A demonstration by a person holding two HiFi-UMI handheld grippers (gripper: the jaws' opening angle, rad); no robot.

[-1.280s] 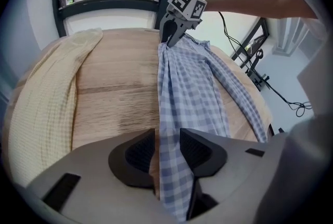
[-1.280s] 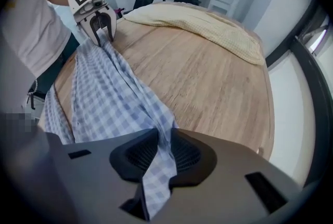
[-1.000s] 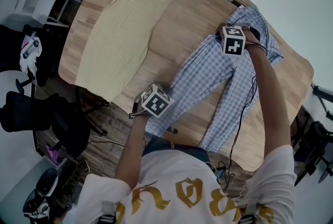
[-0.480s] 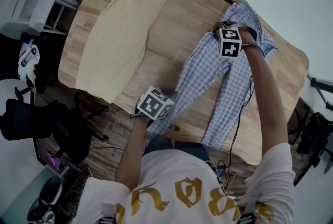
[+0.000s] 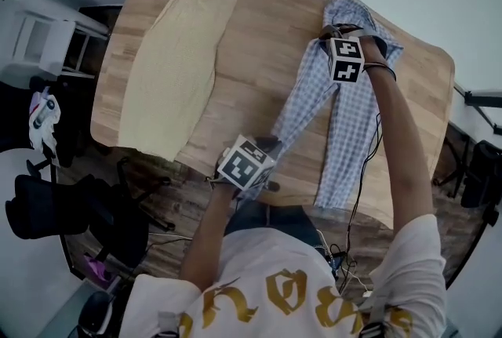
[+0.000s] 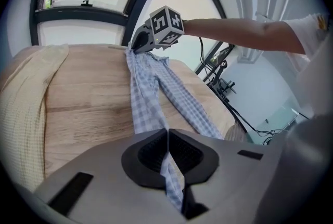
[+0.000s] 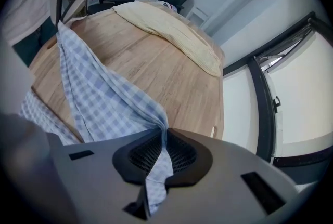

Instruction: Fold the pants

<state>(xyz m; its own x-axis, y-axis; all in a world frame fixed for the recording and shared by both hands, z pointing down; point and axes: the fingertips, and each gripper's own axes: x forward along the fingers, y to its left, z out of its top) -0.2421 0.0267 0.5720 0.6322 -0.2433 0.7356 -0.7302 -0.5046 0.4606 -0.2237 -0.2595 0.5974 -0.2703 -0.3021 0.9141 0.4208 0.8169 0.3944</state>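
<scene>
1. What's changed: a second ago the checked pants [image 5: 345, 148] lay spread pretty flat on the worktop [image 5: 259, 46]. Both grippers were low on the leg at the person's left. Now both have come up, and that leg has gone from a flat panel to a narrow band stretched between them.
2. What that means, I reckon: the first fold is actually under way. The leg is picked up at both ends and looks ready to be carried over onto the other leg, which is flat on the wood with its hem by the near edge. Nothing is folded yet though.
3. Left gripper [image 5: 269, 147]: jaws closed all the way down on the hem end of the lifted leg. In its own view the checked cloth [image 6: 148, 98] runs straight out of the pinch, with a little tail hanging below the jaws.
4. Right gripper [image 5: 325, 34]: jaws also clamped, on a bunched fold at the waist end at the far side of the worktop. From there the fabric [image 7: 99, 98] fans out and runs down towards the left gripper.
5. The yellow cloth [image 5: 172, 70] lies well apart on the left side, not involved.
</scene>
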